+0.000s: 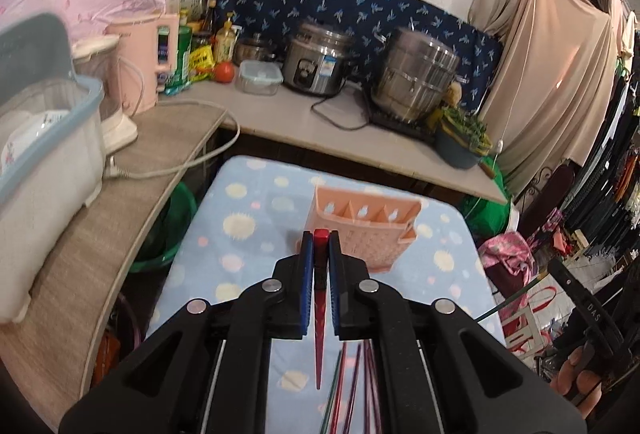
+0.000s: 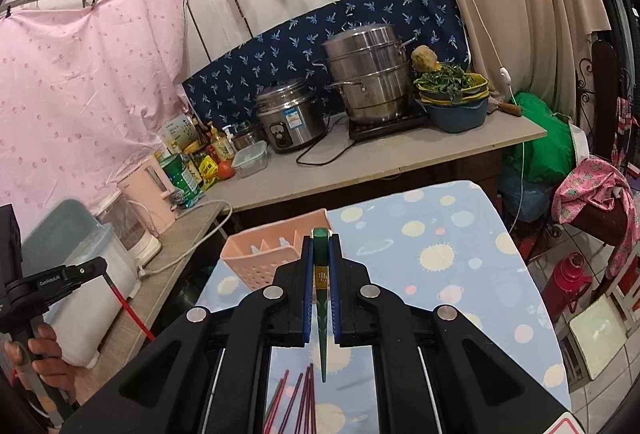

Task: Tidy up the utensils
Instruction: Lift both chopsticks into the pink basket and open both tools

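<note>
My left gripper (image 1: 320,240) is shut on a red chopstick (image 1: 319,314), held above the table with its thick end pointing at the pink utensil holder (image 1: 362,230). My right gripper (image 2: 321,240) is shut on a green chopstick (image 2: 322,314), just right of the same pink holder (image 2: 276,254). Several loose chopsticks (image 1: 352,386) lie on the dotted blue tablecloth (image 1: 248,234) below both grippers; they also show in the right wrist view (image 2: 300,402). The left gripper with its red chopstick (image 2: 128,308) shows at the left of the right wrist view.
A counter (image 1: 288,118) behind the table carries a rice cooker (image 1: 316,62), a steel steamer pot (image 1: 416,74), bottles and a pink kettle (image 1: 148,58). A white dish box (image 1: 44,138) stands on the left shelf. A red flask (image 2: 568,282) stands on the floor at right.
</note>
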A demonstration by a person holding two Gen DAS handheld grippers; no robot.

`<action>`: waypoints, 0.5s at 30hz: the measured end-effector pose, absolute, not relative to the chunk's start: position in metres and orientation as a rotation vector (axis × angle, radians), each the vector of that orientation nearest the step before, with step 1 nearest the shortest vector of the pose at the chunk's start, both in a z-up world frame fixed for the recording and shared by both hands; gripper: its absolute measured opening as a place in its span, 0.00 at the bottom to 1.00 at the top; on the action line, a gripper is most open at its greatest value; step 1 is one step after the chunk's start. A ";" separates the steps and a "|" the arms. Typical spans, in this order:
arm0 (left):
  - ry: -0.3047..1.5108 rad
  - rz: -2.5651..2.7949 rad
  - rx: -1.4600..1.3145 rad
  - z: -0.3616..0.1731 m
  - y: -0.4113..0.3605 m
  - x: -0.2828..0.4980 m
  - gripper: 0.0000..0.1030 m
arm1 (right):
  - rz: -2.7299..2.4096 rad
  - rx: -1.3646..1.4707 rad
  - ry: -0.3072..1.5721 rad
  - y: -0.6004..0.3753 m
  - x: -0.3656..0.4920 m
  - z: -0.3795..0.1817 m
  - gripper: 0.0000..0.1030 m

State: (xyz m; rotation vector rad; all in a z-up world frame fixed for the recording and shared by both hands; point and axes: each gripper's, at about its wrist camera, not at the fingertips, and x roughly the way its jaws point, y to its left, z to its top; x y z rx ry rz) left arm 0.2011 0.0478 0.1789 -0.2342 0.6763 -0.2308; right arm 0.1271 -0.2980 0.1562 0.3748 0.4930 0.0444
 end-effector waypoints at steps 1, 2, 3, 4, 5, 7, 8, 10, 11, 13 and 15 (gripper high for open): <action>0.664 -0.233 -0.239 0.185 0.047 0.205 0.07 | 0.050 0.380 0.477 -0.298 0.131 0.162 0.07; 0.647 -0.235 -0.246 0.193 0.046 0.211 0.07 | 0.054 0.383 0.461 -0.298 0.135 0.167 0.07; 0.632 -0.241 -0.251 0.201 0.045 0.215 0.07 | 0.056 0.384 0.446 -0.298 0.141 0.173 0.07; 0.615 -0.242 -0.254 0.208 0.043 0.220 0.07 | 0.058 0.386 0.428 -0.298 0.146 0.179 0.07; 0.593 -0.243 -0.257 0.218 0.042 0.225 0.07 | 0.060 0.389 0.413 -0.297 0.152 0.185 0.07; 0.549 -0.247 -0.259 0.235 0.037 0.235 0.07 | 0.059 0.392 0.387 -0.296 0.166 0.197 0.07; 0.531 -0.248 -0.259 0.242 0.036 0.240 0.07 | 0.060 0.394 0.377 -0.295 0.171 0.202 0.07; 0.485 -0.259 -0.262 0.258 0.031 0.249 0.07 | 0.073 0.410 0.356 -0.295 0.186 0.211 0.07; 0.467 -0.264 -0.263 0.262 0.030 0.253 0.07 | 0.081 0.420 0.348 -0.295 0.193 0.214 0.07; 0.432 -0.259 -0.256 0.271 0.025 0.265 0.07 | 0.087 0.427 0.326 -0.293 0.207 0.221 0.07; 0.418 -0.253 -0.245 0.273 0.021 0.276 0.07 | 0.090 0.427 0.306 -0.289 0.222 0.226 0.07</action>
